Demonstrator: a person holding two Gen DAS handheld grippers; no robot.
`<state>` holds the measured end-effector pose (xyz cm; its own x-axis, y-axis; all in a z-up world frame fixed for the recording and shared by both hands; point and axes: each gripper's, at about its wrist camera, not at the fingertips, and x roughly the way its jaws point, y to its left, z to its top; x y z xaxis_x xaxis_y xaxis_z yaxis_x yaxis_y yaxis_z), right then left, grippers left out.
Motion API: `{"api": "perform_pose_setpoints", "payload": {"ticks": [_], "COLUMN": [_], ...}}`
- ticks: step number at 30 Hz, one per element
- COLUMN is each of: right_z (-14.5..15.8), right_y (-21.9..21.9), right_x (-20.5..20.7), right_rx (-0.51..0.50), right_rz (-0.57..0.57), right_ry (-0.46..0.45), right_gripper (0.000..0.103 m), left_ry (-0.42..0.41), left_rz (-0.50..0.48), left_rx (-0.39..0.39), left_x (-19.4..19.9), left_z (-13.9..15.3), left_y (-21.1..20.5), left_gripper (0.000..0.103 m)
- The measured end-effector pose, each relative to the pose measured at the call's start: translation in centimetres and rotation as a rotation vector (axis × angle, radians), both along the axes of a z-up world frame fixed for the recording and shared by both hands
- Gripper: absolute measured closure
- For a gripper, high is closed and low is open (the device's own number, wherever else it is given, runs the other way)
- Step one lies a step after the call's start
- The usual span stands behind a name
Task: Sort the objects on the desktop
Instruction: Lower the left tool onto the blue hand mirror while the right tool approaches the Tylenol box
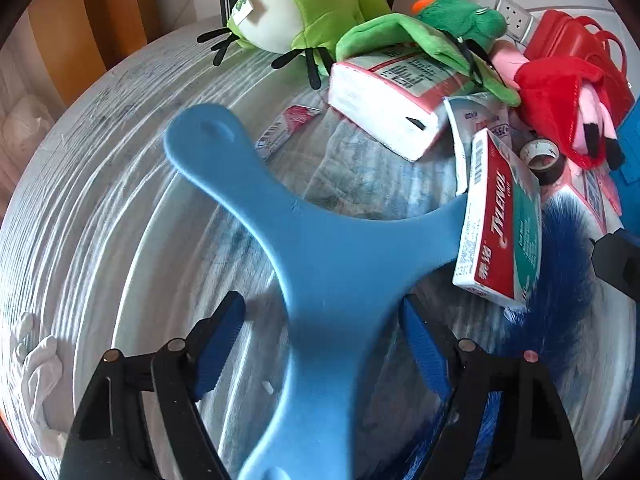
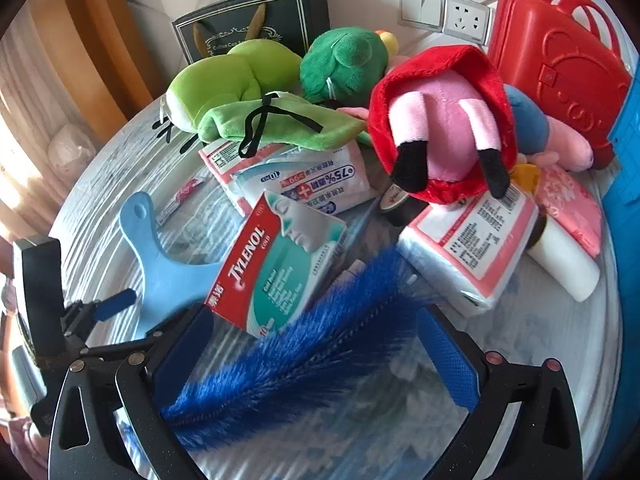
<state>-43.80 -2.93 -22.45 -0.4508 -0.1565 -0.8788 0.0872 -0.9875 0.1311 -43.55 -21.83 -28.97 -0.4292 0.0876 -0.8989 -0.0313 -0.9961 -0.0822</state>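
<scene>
A light blue three-armed plastic piece (image 1: 320, 264) lies flat on the round marbled table (image 1: 100, 208). My left gripper (image 1: 322, 344) straddles one of its arms; the right pad is close to its edge, the left pad stands clear of it, so the gripper is open. A red and teal Tylenol box (image 1: 500, 224) leans on the piece's right arm. In the right wrist view a dark blue bristle brush (image 2: 304, 344) lies on the table between the fingers of my right gripper (image 2: 316, 356), which is wide open and does not touch it. The Tylenol box (image 2: 276, 264) rests just beyond.
Toward the back are green plush toys (image 1: 304, 12), a red and pink plush (image 2: 440, 120), tissue packs (image 2: 472, 248), a wipes pack (image 2: 312, 184), a tape roll (image 1: 544, 156), a small sachet (image 1: 284, 128), a red case (image 2: 560, 60) and a dark gift bag (image 2: 256, 20).
</scene>
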Motion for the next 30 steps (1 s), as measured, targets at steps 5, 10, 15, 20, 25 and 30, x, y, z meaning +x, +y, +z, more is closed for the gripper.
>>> {"api": "perform_pose_setpoints", "payload": {"ticks": [5,10,15,20,25,30], "right_z": [-1.3,-3.3,-5.2,-5.8,-5.5,-5.6], "right_y": [-1.7,-3.0,-3.2,-3.5,-3.2,-1.8], "right_x": [-2.7,-4.7,-5.8,-6.5,-5.2,-3.2], "right_rx": [-0.047,-0.046,-0.049,-0.016,0.045,0.08], "right_rz": [-0.007,-0.036,-0.08,-0.091,-0.064,-0.045], "right_ry": [-0.038,-0.1,-0.157,-0.169,-0.166,-0.191], "right_gripper": [0.008,0.009,0.007,0.017,0.022,0.021], "left_ry": [0.013,0.028,0.045,0.056,0.033,-0.015], "left_rz": [-0.017,-0.051,-0.062,-0.086,-0.059,-0.062], "left_rx": [-0.011,-0.052,-0.059,-0.054,-0.033,0.025], "left_x": [-2.1,-3.5,-4.5,-4.8,-3.3,-1.7], "left_z": [-0.1,-0.2,-0.3,-0.2,0.3,0.9], "left_y": [-0.1,0.6,0.9,1.1,0.6,0.2], "left_gripper": [0.024,0.024,0.024,0.031,0.051,0.051]}}
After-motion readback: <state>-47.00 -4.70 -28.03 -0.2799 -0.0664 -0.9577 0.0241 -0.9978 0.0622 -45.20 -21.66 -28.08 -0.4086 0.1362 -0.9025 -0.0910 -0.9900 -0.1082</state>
